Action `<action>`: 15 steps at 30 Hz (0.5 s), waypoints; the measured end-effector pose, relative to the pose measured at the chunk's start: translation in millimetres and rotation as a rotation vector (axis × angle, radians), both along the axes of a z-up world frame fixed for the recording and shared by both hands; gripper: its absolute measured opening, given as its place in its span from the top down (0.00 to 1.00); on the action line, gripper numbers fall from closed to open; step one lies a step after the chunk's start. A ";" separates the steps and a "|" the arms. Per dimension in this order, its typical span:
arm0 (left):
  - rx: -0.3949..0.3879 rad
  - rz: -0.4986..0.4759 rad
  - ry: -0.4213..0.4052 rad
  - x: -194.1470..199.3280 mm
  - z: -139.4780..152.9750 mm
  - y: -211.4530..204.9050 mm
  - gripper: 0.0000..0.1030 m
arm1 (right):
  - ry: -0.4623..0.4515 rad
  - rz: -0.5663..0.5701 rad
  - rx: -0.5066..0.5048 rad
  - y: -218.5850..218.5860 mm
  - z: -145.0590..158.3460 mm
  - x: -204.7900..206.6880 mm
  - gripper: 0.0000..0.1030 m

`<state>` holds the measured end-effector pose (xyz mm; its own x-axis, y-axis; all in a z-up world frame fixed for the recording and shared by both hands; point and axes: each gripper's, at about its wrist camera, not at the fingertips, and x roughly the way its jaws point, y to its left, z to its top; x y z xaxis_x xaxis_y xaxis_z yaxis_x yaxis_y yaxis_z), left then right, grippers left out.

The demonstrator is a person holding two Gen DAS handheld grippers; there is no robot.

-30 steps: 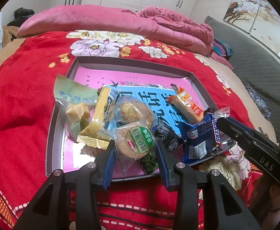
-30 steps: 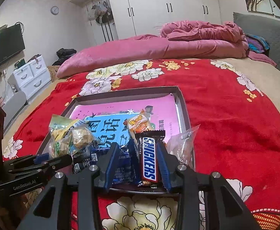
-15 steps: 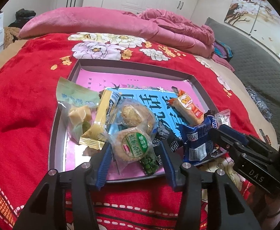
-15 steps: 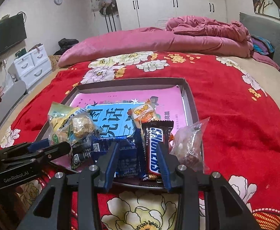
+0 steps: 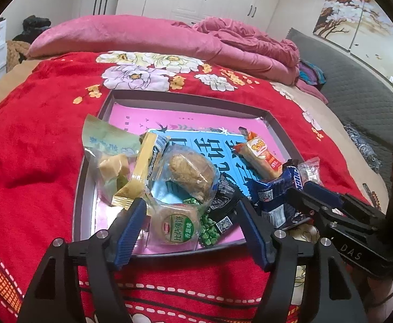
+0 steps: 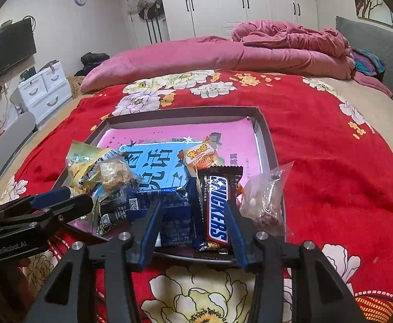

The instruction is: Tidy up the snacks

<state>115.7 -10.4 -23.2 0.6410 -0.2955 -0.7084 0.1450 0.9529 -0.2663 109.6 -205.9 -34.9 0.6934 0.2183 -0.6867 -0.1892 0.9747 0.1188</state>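
A shallow grey tray (image 5: 94,145) with a pink and blue liner lies on the red bed cover and holds several wrapped snacks at its near end. My left gripper (image 5: 191,210) is open at the tray's near edge, its fingers on either side of a round green-labelled biscuit pack (image 5: 176,224) without touching it. My right gripper (image 6: 193,215) is open at the tray's near right corner, with the Snickers bar (image 6: 218,210) and a blue packet (image 6: 174,220) between its fingers. An orange snack (image 6: 201,156) lies further in.
A clear bag of brown sweets (image 6: 266,204) leans on the tray's right rim. A pink pillow (image 6: 185,56) and bunched pink quilt (image 6: 290,37) lie at the far end of the bed. White drawers (image 6: 45,88) stand left.
Both grippers have drawn back slightly from the tray toward its near edge. Both stay open. The snacks have not moved.
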 end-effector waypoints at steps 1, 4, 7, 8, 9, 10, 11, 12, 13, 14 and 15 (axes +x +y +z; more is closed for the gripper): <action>-0.001 -0.001 -0.001 0.0 0.2 -0.1 0.30 | 0.004 0.000 -0.003 0.1 -0.9 0.8 0.52; 0.003 0.001 -0.007 -0.6 1.5 -0.2 0.27 | 0.009 0.004 -0.005 1.4 -2.1 1.6 0.49; 0.014 0.002 -0.019 -1.9 3.5 -0.7 0.27 | 0.008 0.011 -0.006 2.9 -2.5 1.7 0.47; 0.017 0.002 -0.024 -2.5 4.4 -0.8 0.27 | 0.005 0.013 -0.006 3.0 -2.2 1.5 0.47; 0.019 0.003 -0.030 -3.3 5.6 -0.7 0.27 | -0.003 0.013 -0.007 3.0 -0.8 0.7 0.47; 0.018 0.003 -0.037 -4.0 6.8 -0.4 0.26 | -0.012 0.012 -0.006 2.6 0.6 -0.4 0.45; 0.018 0.004 -0.043 -4.6 7.9 0.0 0.25 | -0.026 0.010 -0.003 2.0 3.1 -1.6 0.43; 0.019 0.007 -0.047 -5.0 8.6 0.4 0.25 | -0.043 0.005 0.001 1.1 6.1 -3.3 0.38; 0.020 0.011 -0.051 -6.0 9.2 1.2 0.25 | -0.060 -0.001 0.005 -0.2 9.0 -5.1 0.34; 0.017 0.013 -0.052 -6.5 9.5 2.0 0.25 | -0.073 -0.005 0.009 -1.1 11.5 -6.6 0.32; 0.016 0.016 -0.051 -6.9 9.6 2.8 0.25 | -0.085 -0.009 0.012 -2.0 13.6 -8.3 0.29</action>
